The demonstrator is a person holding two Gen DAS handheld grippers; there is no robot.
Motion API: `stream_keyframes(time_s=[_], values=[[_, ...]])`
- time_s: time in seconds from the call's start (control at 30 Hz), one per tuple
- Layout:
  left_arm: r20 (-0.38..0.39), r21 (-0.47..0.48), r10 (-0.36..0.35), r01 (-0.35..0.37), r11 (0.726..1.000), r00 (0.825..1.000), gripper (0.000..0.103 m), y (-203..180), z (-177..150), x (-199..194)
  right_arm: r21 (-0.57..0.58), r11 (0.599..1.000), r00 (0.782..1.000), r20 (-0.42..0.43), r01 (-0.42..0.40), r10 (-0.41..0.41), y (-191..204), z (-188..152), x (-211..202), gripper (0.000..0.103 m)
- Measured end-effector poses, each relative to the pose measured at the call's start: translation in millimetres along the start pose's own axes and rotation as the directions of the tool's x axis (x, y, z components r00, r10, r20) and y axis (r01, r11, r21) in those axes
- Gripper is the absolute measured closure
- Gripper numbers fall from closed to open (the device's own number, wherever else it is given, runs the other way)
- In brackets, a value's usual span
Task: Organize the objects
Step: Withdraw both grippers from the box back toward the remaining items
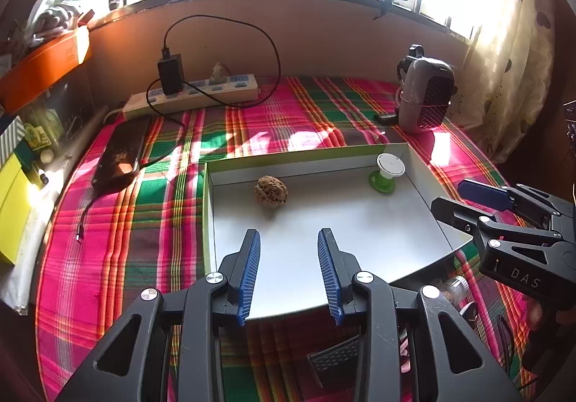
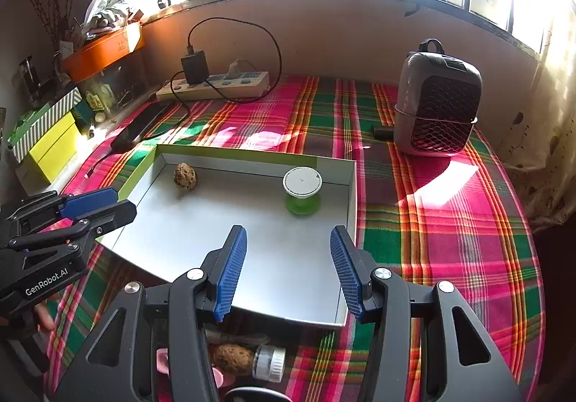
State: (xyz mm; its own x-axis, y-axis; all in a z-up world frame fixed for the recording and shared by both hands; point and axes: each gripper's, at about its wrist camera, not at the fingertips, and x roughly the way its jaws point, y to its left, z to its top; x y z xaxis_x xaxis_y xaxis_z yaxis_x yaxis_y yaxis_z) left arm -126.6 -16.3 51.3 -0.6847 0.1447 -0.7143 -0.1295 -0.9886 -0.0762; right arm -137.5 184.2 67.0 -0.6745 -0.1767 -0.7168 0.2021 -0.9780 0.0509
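I count two things already in the shallow box [image 2: 345,186] — a walnut [image 2: 185,176] near its far left corner and a green spool [image 2: 302,190] with a white top toward the far right. That much looks done. More is left on the plaid cloth [image 2: 450,240] in front of the box's near edge: I can make out a small jar [image 2: 268,362] lying beside a second walnut [image 2: 232,358] and something pink [image 2: 162,360], partly hidden under my right tool.

My left hand-held gripper [image 1: 289,272] hovers over the box's near half, jaws released and empty. My right hand-held gripper [image 2: 288,272] hangs likewise — spread apart, grasping nothing, pointed toward the spool. They sit side by side over the near part of the box, apart from each other.
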Motion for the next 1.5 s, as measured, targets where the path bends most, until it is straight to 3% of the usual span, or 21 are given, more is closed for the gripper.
stream_keyframes(time_s=[0.57, 0.8, 1.5], values=[[0.010, -0.088, -0.100, 0.100, 0.991, 0.995, 0.072, 14.6, -61.0, -37.4, 0.069, 0.998, 1.000, 0.009, 0.013, -0.014, -0.3, -70.4, -45.6, 0.052], [-0.028, -0.049, -0.144, 0.142, 0.989, 0.989, 0.072, 4.4, -81.2, -42.2, 0.084, 0.996, 1.000, 0.001, 0.008, -0.008, -2.7, -91.8, -53.0, 0.046], [-0.119, -0.040, -0.227, 0.223, 0.974, 0.967, 0.068, -16.4, -97.9, -26.1, -0.005, 1.000, 0.996, -0.089, -0.006, 0.006, 13.5, -100.7, -28.2, 0.045]])
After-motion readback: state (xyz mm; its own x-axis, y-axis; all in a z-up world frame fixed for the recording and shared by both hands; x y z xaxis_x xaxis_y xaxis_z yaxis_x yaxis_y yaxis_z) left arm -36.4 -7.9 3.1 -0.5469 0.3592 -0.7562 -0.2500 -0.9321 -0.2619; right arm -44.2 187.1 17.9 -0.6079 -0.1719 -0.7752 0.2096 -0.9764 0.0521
